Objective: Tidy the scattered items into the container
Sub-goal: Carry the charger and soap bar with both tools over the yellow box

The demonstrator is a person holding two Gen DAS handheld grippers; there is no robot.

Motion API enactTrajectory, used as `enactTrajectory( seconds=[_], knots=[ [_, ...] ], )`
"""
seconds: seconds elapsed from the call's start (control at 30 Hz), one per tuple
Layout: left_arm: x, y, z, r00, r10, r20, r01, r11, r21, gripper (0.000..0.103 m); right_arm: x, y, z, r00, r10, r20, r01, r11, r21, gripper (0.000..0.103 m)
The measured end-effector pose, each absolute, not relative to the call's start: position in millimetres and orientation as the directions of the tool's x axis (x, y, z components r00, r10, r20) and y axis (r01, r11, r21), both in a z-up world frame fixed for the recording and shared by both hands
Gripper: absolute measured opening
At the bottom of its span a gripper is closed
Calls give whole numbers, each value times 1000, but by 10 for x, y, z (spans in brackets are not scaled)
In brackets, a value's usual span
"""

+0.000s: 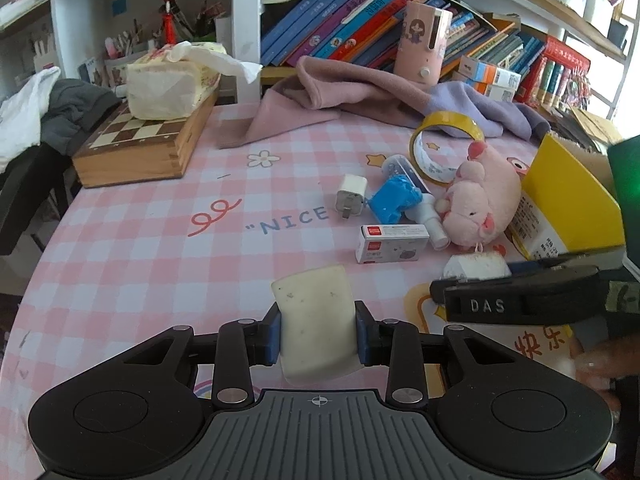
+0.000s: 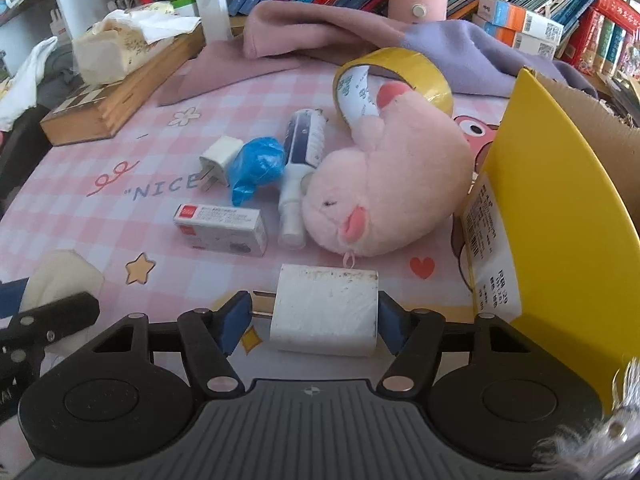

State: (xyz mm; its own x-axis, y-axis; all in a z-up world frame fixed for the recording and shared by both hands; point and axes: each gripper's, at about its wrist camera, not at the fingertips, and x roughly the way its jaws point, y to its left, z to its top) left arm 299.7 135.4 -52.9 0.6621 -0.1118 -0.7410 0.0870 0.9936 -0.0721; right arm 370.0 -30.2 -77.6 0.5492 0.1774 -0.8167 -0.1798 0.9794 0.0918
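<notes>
My left gripper (image 1: 318, 336) is shut on a cream-white rubbery block (image 1: 312, 296), held just above the pink checked tablecloth. My right gripper (image 2: 314, 320) is shut on a scuffed white charger (image 2: 326, 312) that lies on the cloth. One pad meets the charger's prongs and the other its flat end. The yellow cardboard box (image 2: 552, 200) stands open just right of it. Beyond lie a pink plush pig (image 2: 384, 184), a yellow tape roll (image 2: 412, 68), a spray bottle (image 2: 300, 160), a blue wad (image 2: 256, 164), a small white plug (image 2: 218, 160) and a small red-and-white carton (image 2: 220, 228).
A wooden chess box (image 1: 140, 148) with a tissue pack (image 1: 168, 84) on it stands at the back left. Pink and purple cloth (image 1: 360, 92) lies along the back, before rows of books (image 1: 360, 12) and a pink cup (image 1: 424, 40). A hand (image 1: 600, 364) shows at the right edge.
</notes>
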Motion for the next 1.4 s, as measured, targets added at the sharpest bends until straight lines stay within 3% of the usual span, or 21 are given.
enactTrajectory(
  seconds=[0.4,0.53,1.4],
  knots=[
    [2670,1464,-149,694,-168,-700,115,986,-122,32,3169,-401,-176,605,323,-728,-290,941,176,63],
    [2454,1522,21,722,-213,-659,118,975,-186,32,2896,-446,-4,643,319,-697,-287,943,167,63],
    [925,1707,245,760,-217,-612,128,974,-186,32,1315,-233,298,697,324,-639,-295,943,157,63]
  ],
)
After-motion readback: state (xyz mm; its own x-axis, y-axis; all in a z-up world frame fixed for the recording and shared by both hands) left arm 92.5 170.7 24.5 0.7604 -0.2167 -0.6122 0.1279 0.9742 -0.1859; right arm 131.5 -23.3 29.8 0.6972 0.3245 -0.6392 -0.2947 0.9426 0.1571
